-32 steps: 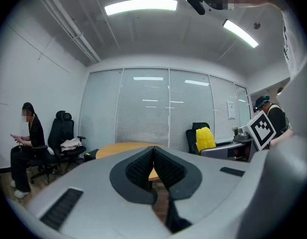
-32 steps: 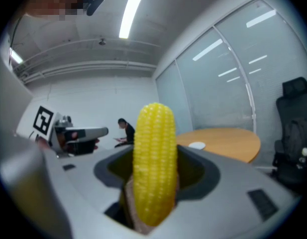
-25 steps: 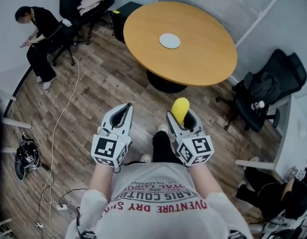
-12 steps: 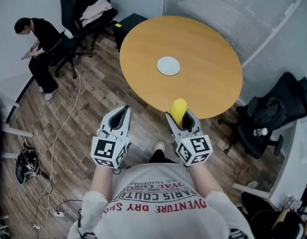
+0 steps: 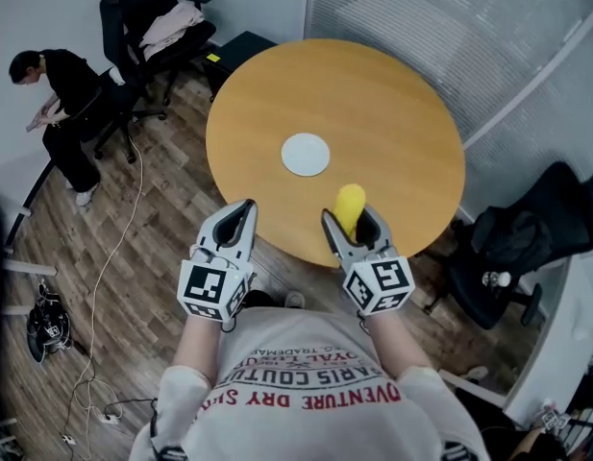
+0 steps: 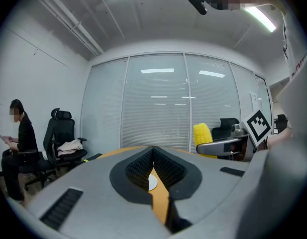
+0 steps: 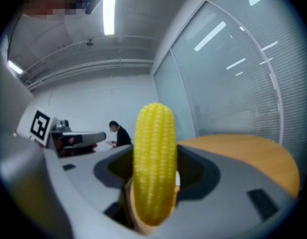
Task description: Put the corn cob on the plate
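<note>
A yellow corn cob (image 5: 349, 206) stands upright between the jaws of my right gripper (image 5: 353, 229), which is shut on it above the near edge of the round wooden table (image 5: 392, 113). In the right gripper view the corn cob (image 7: 154, 163) fills the middle. A small white plate (image 5: 306, 155) lies on the table, ahead and to the left of the cob. My left gripper (image 5: 237, 221) hovers over the floor just short of the table edge, jaws shut and holding nothing. Through the narrow slit of the left gripper (image 6: 154, 176) a sliver of the plate (image 6: 151, 183) shows.
A person (image 5: 56, 94) sits at the far left beside an office chair (image 5: 157, 22) draped with clothes. A black chair (image 5: 517, 248) with a bag stands to the right of the table. Cables (image 5: 104, 286) trail across the wooden floor on the left. Glass walls with blinds lie behind the table.
I have walked closer to the table: it and the plate have slid nearer, and both grippers now reach its near edge. The corn stays held in the right gripper.
</note>
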The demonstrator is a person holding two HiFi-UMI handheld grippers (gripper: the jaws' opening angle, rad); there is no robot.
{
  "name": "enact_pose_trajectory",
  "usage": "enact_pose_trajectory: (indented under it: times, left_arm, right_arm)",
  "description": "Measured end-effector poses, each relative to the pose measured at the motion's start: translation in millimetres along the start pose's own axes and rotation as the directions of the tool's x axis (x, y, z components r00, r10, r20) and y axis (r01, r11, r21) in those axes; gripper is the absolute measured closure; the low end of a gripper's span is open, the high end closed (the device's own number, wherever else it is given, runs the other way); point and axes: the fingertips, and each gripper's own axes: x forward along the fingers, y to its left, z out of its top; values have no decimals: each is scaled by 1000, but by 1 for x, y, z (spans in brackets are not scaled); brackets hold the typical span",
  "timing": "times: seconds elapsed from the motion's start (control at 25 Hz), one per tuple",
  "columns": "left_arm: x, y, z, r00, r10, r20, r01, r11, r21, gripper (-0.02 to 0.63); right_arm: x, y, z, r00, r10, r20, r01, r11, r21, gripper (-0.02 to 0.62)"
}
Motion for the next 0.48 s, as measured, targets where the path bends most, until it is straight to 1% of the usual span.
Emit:
enact_pose_trajectory:
  times: [0.24, 0.36, 0.48]
  left_arm:
    - [51, 10, -2, 998, -54, -17, 54, 998, -11, 572]
    - [82, 23, -2, 995, -101, -26, 101, 995, -5, 572]
    - [116, 38, 1, 986, -163, -33, 163, 987, 2, 572]
  right_arm:
    - [26, -34, 4, 999, -48, -17, 48, 999, 21, 327]
    - [46, -48, 7, 996, -85, -13, 86, 995, 41, 327]
    - [68, -62, 11, 990, -144, -4, 144, 988, 59, 327]
